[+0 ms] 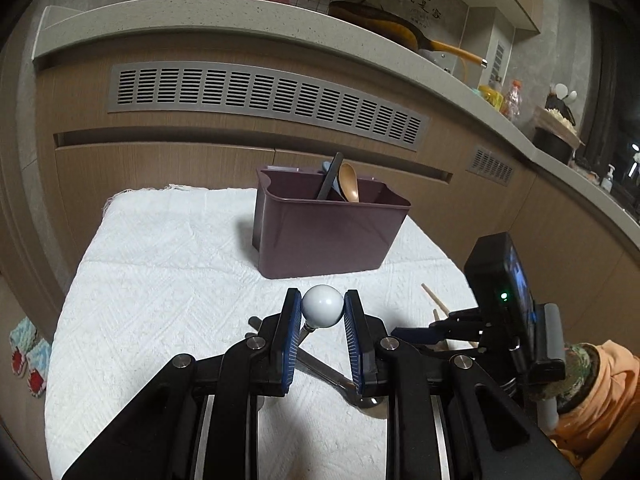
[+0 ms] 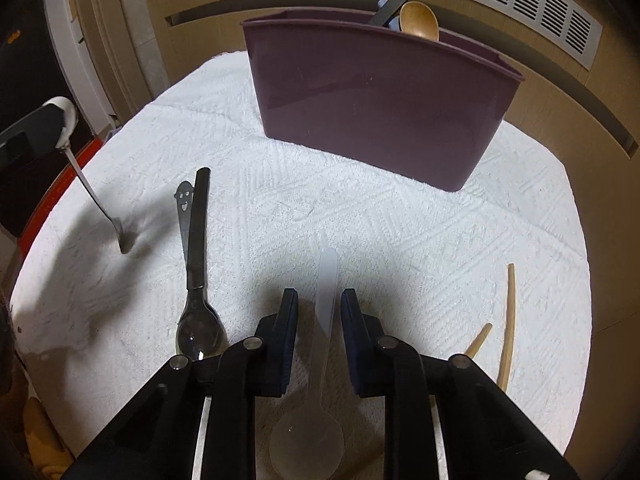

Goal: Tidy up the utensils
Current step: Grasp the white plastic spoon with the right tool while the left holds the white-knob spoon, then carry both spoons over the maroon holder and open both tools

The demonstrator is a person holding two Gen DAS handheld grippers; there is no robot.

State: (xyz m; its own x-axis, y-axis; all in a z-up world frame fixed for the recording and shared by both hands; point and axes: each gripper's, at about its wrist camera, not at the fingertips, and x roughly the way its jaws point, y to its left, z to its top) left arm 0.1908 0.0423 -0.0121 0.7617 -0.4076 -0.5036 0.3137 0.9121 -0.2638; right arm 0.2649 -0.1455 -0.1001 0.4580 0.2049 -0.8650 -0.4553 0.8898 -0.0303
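My left fingers [image 1: 322,312] pinch the white ball end of a metal spoon [image 1: 322,306], lifted above the towel-covered tabletop [image 1: 160,280]. My right fingers [image 2: 319,312] straddle a translucent plastic spoon [image 2: 326,292] lying flat, gaps showing; it's light, bendy, slippery, best gripped mid-handle.
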